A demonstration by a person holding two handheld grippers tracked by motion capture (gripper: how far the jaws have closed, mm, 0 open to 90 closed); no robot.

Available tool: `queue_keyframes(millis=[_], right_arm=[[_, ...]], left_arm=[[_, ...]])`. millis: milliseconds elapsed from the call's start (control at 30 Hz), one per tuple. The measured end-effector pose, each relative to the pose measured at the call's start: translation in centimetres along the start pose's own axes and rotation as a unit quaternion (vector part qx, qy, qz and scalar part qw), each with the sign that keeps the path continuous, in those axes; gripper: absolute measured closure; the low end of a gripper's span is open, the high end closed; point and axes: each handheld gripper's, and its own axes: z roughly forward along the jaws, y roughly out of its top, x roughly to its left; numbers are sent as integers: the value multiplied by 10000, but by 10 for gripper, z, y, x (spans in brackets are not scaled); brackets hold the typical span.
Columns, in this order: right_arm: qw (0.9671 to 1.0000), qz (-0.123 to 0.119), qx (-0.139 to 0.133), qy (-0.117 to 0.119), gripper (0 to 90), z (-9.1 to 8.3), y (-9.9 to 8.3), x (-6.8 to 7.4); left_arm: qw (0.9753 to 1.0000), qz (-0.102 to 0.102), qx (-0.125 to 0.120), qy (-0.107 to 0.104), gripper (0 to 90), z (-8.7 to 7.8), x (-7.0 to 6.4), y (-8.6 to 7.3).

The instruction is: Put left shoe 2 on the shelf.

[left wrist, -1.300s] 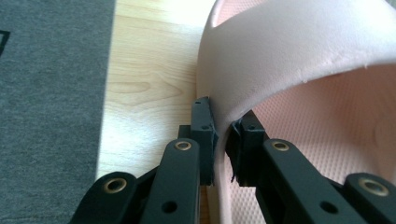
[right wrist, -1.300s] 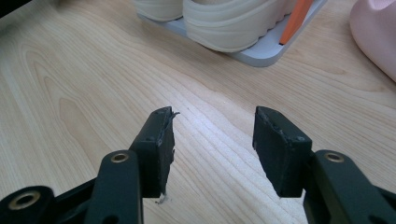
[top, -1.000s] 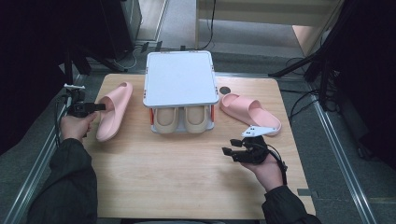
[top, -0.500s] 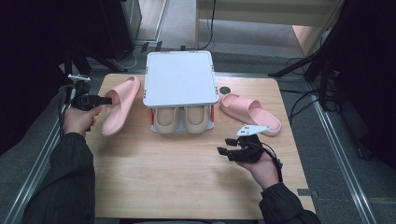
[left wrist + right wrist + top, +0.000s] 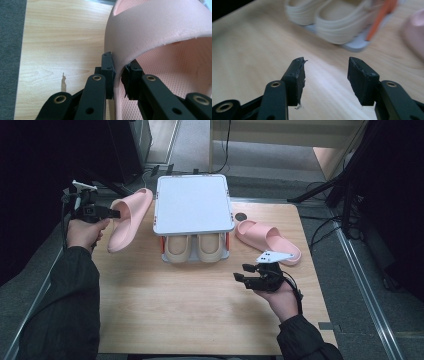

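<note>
Here the pink slipper (image 5: 129, 219) is held by its strap in the left tool (image 5: 116, 213), lifted off the tabletop (image 5: 190, 310) just left of the rack (image 5: 194, 204), while the right tool (image 5: 241, 278) is kept wide and empty.

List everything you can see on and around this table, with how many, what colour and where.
Held slipper: one, pink, off the table's left side, strap pinched in the left gripper.
Lying slipper: one, pink, on the table right of the rack.
Beige slippers: two, side by side on the rack's lower shelf.
Shoe rack: one, white top with orange posts, at the table's far middle.
Table: one, light wood.
Round black thing: one, on the table by the rack's right edge; too small to identify.
Left gripper: black, shut on the held slipper.
Right gripper: black, open, empty, above the table's near right.
</note>
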Motion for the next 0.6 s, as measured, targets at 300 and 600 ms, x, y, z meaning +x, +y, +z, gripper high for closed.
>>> queue_keyframes(millis=[300, 600], right_arm=[[9955, 523, -426, -659, 481, -14, -1, -18], [9951, 528, -420, -717, 466, -17, 0, -30]], left_arm=[[9999, 57, -83, 80, 806, -16, -15, 24], [9997, 208, -101, -9, 803, -22, -44, 53]])
